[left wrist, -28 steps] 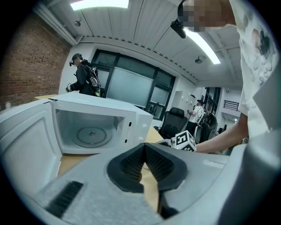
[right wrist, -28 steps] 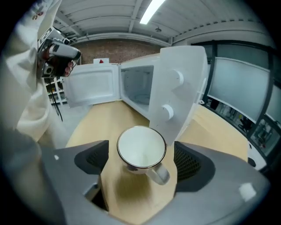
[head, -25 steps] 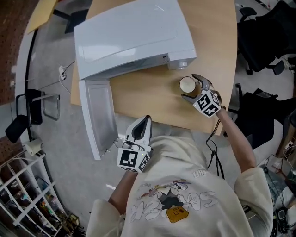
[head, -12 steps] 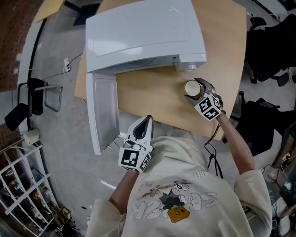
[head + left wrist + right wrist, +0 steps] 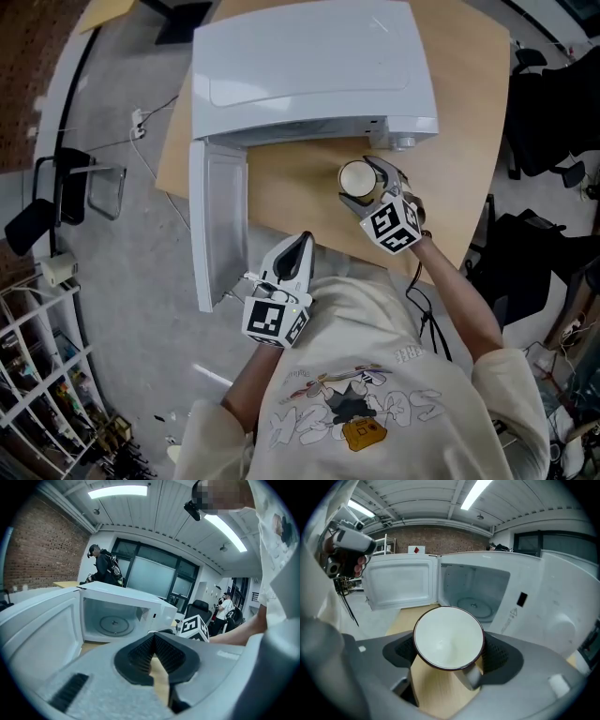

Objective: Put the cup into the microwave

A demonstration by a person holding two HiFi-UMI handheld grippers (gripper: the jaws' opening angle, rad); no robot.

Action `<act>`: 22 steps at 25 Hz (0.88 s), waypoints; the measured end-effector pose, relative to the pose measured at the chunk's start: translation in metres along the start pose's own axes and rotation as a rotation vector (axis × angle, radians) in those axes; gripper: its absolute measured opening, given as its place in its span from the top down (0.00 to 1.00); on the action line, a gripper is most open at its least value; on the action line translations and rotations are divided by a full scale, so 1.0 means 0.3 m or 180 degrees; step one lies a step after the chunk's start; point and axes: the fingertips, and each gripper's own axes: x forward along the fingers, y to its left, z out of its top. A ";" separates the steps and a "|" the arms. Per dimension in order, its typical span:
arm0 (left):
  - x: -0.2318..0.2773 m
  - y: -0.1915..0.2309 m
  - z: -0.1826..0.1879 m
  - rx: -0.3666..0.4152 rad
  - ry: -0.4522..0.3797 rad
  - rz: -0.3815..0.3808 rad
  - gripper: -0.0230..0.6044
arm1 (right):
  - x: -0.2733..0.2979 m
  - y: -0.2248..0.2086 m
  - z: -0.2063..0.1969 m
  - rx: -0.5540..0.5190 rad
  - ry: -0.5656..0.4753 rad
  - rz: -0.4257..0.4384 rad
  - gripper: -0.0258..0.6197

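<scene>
A white cup (image 5: 356,176) with a dark rim sits between the pads of my right gripper (image 5: 362,185), which is shut on it just above the wooden table (image 5: 291,187), in front of the microwave's right end. In the right gripper view the cup (image 5: 448,637) fills the jaws of the right gripper (image 5: 449,652), with its handle toward me. The white microwave (image 5: 309,66) stands with its door (image 5: 217,220) swung open to the left; its cavity and glass turntable (image 5: 473,605) lie straight ahead of the cup. My left gripper (image 5: 296,246) is shut with nothing in it, at the table's near edge.
The open door (image 5: 399,583) overhangs the table's left side. In the left gripper view the microwave (image 5: 117,616) shows ahead to the left. Black office chairs (image 5: 553,103) stand to the right of the table, a metal shelf rack (image 5: 37,394) at the lower left.
My right gripper has carried the cup to the left and a little up, closer to the microwave's opening. The left gripper has hardly moved.
</scene>
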 end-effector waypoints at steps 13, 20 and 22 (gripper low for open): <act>-0.049 0.177 0.078 0.0021 -0.0090 -0.0082 0.96 | 0.364 -0.073 0.321 0.0243 0.0037 -0.0569 0.33; -0.072 0.267 0.085 0.0033 -0.0011 -0.0123 0.96 | 0.451 -0.122 0.362 0.0445 0.0097 -0.0812 0.33; -0.071 0.279 0.106 0.0028 -0.0079 -0.0147 0.96 | 0.463 -0.141 0.366 0.0510 0.0109 -0.0873 0.33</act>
